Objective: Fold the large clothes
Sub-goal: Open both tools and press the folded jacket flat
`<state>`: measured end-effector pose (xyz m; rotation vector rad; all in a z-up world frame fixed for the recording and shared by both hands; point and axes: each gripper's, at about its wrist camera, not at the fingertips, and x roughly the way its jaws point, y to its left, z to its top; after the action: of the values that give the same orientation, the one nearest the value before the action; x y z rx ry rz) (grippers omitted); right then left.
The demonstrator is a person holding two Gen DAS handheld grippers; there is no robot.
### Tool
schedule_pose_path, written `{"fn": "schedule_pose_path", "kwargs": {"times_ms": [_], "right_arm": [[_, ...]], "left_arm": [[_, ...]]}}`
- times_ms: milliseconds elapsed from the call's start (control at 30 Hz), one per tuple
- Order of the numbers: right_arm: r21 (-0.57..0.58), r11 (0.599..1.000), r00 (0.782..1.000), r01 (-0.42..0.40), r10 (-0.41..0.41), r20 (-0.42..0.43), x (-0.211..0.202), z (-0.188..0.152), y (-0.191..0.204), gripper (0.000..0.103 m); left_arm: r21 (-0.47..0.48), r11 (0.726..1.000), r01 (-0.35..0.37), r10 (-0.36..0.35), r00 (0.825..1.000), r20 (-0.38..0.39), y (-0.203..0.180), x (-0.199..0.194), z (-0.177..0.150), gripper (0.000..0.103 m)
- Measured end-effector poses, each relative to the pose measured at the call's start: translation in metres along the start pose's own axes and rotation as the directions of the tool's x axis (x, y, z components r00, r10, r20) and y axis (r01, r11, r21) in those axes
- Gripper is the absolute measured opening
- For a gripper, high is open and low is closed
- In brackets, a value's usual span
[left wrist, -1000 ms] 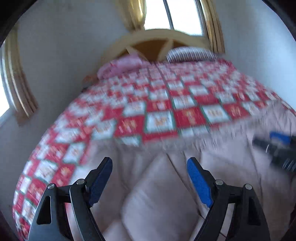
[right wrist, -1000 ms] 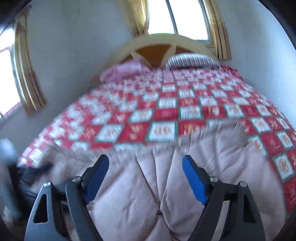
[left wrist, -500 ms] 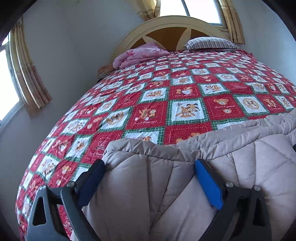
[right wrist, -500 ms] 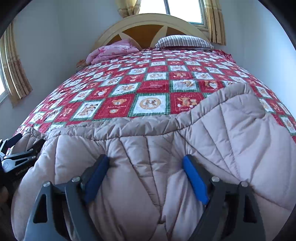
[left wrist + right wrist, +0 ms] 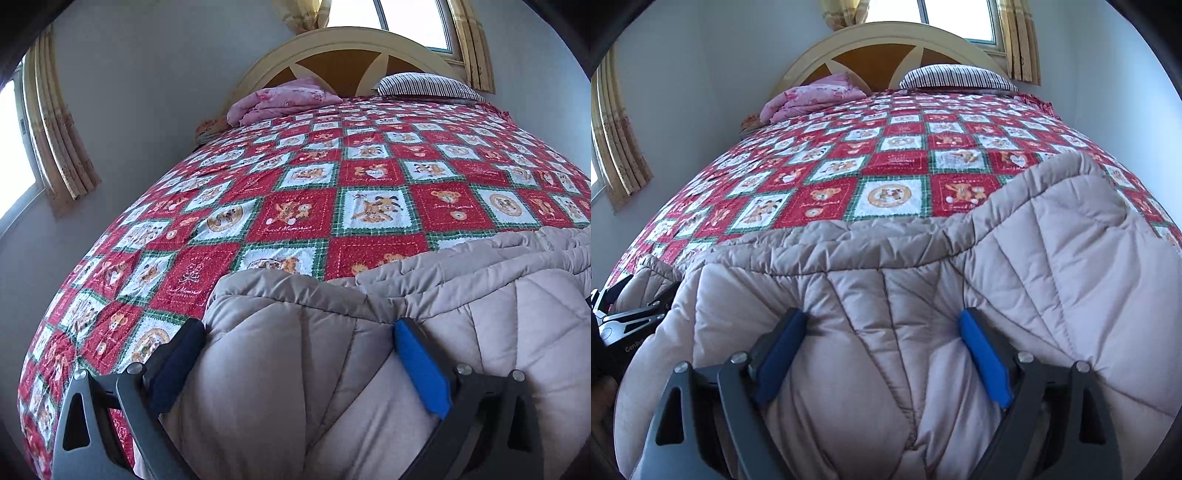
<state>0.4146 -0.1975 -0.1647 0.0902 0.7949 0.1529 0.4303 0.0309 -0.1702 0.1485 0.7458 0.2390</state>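
A home bedroom: bed (image 5: 303, 221) filling mid-frame, arched headboard (image 5: 332, 48) and pillows (image 5: 428, 86) at top, curtained windows (image 5: 55, 129) left.

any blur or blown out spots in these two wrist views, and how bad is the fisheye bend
Left wrist view: sharp, no motion blur; the window is blown out white; the headboard and the bedspread bulge strongly. Right wrist view: also sharp; its window is overexposed, the corners are vignetted black, and the beige quilt balloons toward the lens.
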Motion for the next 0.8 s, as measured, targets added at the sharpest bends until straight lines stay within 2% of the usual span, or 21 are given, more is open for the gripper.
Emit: {"fn": "schedule_pose_path", "kwargs": {"times_ms": [233, 300, 333, 433, 533, 600, 667, 800], "right_arm": [[0.005, 1.000, 1.000, -0.001, 0.001, -0.013, 0.003, 0.000, -0.001, 0.090], [0.005, 1.000, 1.000, 0.004, -0.004, -0.014, 0.005, -0.001, -0.001, 0.090], [0.004, 1.000, 1.000, 0.008, -0.008, -0.014, 0.005, -0.001, 0.000, 0.090], [-0.004, 1.000, 1.000, 0.020, -0.020, -0.017, 0.006, -0.002, 0.002, 0.090], [-0.002, 1.000, 1.000, 0.019, -0.019, -0.018, 0.007, -0.001, 0.001, 0.090], [-0.003, 1.000, 1.000, 0.020, -0.020, -0.019, 0.007, -0.001, 0.001, 0.091], [-0.001, 1.000, 1.000, 0.017, -0.017, -0.020, 0.007, -0.001, 0.001, 0.091], [0.007, 1.000, 1.000, 0.011, -0.011, -0.022, 0.008, -0.002, 0.000, 0.091]], "left_arm": [[0.020, 1.000, -0.023, 0.023, 1.000, -0.010, -0.002, -0.002, 0.003, 0.102], [0.041, 0.997, -0.069, 0.069, 0.998, 0.002, -0.006, -0.016, 0.008, 0.102], [0.051, 0.996, -0.069, 0.069, 0.998, 0.012, -0.009, -0.027, 0.010, 0.102], [0.047, 0.999, -0.025, 0.021, 0.997, 0.069, -0.019, -0.068, 0.019, 0.102], [0.102, 0.995, -0.019, 0.008, 0.993, 0.116, -0.043, -0.090, 0.023, 0.102], [0.142, 0.989, -0.051, 0.036, 0.994, 0.102, -0.059, -0.083, 0.019, 0.102], [0.160, 0.984, -0.085, 0.078, 0.996, 0.046, -0.069, -0.061, 0.010, 0.102], [0.093, 0.995, -0.039, 0.039, 0.999, 0.002, -0.062, -0.036, -0.001, 0.102]]}}
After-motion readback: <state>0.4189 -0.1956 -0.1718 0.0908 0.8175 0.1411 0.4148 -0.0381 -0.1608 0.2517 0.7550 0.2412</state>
